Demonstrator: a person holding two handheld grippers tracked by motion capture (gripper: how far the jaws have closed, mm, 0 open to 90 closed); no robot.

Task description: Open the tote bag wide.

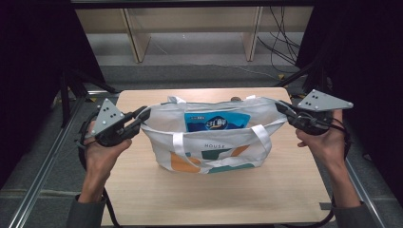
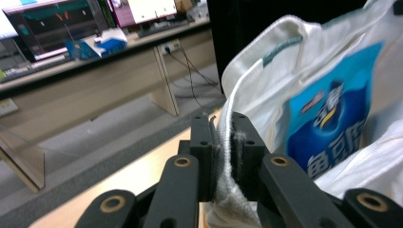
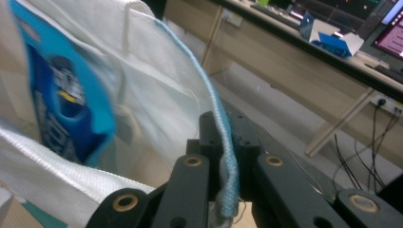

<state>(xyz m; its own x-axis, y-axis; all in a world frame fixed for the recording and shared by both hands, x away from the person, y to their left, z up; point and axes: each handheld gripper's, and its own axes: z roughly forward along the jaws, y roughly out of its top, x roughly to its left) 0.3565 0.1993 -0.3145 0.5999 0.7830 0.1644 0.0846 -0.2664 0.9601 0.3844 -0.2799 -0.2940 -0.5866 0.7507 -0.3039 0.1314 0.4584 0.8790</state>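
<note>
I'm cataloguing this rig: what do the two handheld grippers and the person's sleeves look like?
Both the left gripper and right gripper are black, each topped by a grey three-cornered plate with dark dots. Brass-coloured pivot rings show on the jaw links. Black cables trail from them. The sleeves are grey.

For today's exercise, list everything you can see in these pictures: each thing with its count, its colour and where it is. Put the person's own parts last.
Tote bag: one, white with orange and teal patches, standing open in the middle of the table.
Snack packet: one, blue, inside the bag.
Bag handles: two, white, hanging down the bag's near side.
Table: one, light wood, under the bag.
Desk: one, pale wood, beyond the table.
Cables: several, black, on the floor at the far right.
Monitor: one, dark, on the desk in the left tool's view.
Left tool: one, black, shut on the bag's left rim.
Right tool: one, black, shut on the bag's right rim.
Hands: two, holding the tools.
</note>
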